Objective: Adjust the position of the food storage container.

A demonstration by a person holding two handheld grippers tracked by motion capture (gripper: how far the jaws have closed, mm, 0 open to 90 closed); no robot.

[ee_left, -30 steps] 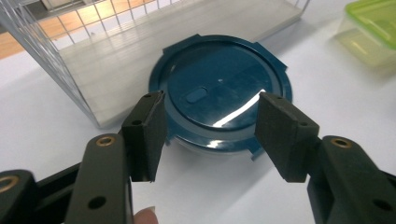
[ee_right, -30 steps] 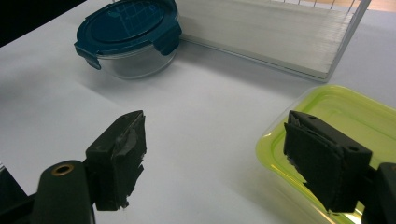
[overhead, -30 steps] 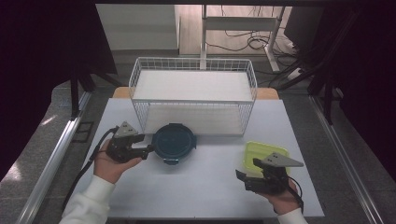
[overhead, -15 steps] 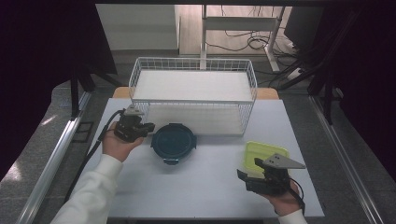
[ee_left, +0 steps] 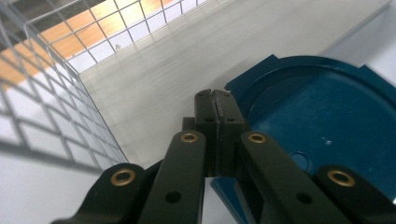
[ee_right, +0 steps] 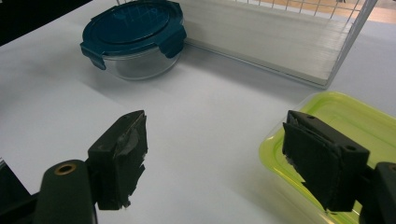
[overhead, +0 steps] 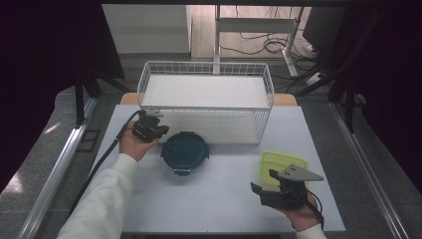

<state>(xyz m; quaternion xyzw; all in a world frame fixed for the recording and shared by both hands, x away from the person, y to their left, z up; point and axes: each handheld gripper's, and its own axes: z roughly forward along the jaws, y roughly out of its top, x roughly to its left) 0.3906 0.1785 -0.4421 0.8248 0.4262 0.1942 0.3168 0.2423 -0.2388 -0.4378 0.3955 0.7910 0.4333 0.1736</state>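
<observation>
At left of the high view, the left claw (overhead: 158, 130) sits with its jaws pressed flat together and nothing between them, having just been closing, beside the upper left edge of the round glass container with the dark teal clip-on lid (overhead: 184, 152). In the left gripper view the meeting black jaws overlap the lid's rim (ee_left: 327, 121), though contact cannot be told. The container stands upright on the pale grey table (overhead: 219, 199) at centre frame, just in front of the white wire basket (overhead: 206, 99). That basket, at upper centre, holds no container, so judging by the layout the work of moving anything into it looks barely begun, with both containers on the table and neither one gripped.

The teal lid looks seated, its side clips folded down over a clear bowl (ee_right: 140, 65) in which no contents can be made out.

At lower right of the high view, the right claw (overhead: 263, 191) hovers with jaws wide apart and empty. Just beyond it lies the shallow lime-green translucent plastic container (overhead: 278, 162), flat on the table; one jaw overlaps its near edge in the right gripper view.
</observation>
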